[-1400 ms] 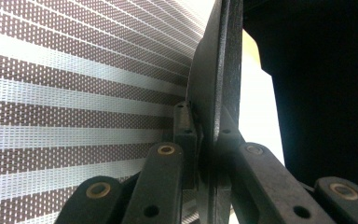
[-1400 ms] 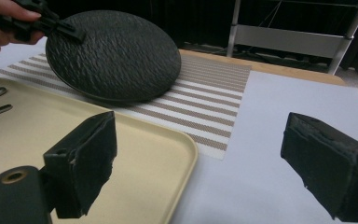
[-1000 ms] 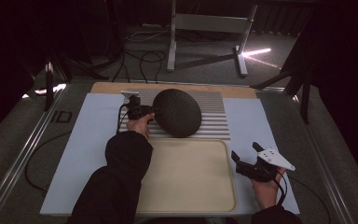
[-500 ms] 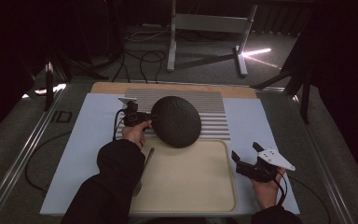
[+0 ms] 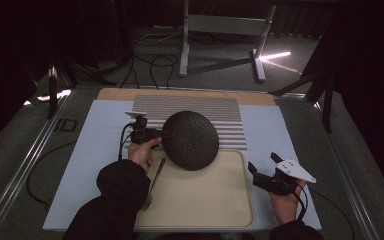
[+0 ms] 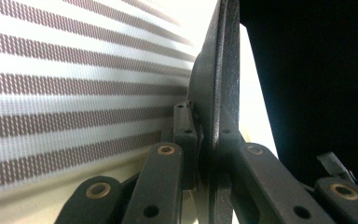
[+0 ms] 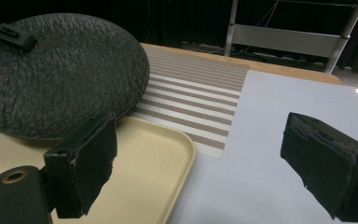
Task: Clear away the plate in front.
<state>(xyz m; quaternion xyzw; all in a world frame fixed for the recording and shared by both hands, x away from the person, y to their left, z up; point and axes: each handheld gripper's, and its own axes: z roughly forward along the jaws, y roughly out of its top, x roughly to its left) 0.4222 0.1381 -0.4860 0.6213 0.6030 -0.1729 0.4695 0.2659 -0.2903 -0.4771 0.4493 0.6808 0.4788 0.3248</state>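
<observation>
Jaws of the left gripper (image 5: 156, 134) are clamped tight on the rim of the dark round plate (image 5: 190, 140), which the left gripper view shows edge-on, pinched between the 2 black fingers (image 6: 186, 135). Seen from above, the plate hangs tilted, partly over the striped placemat (image 5: 190, 107) and partly over the far edge of the beige tray (image 5: 220, 200), not resting flat on either. A knife (image 5: 155, 182) lies along the tray's left side. Over at the tray's right edge, the right gripper (image 5: 265, 172) waits with its jaws wide apart and nothing between them. My judgement: the pickup is done and the carry is underway; setting the plate down and letting go remain.
</observation>
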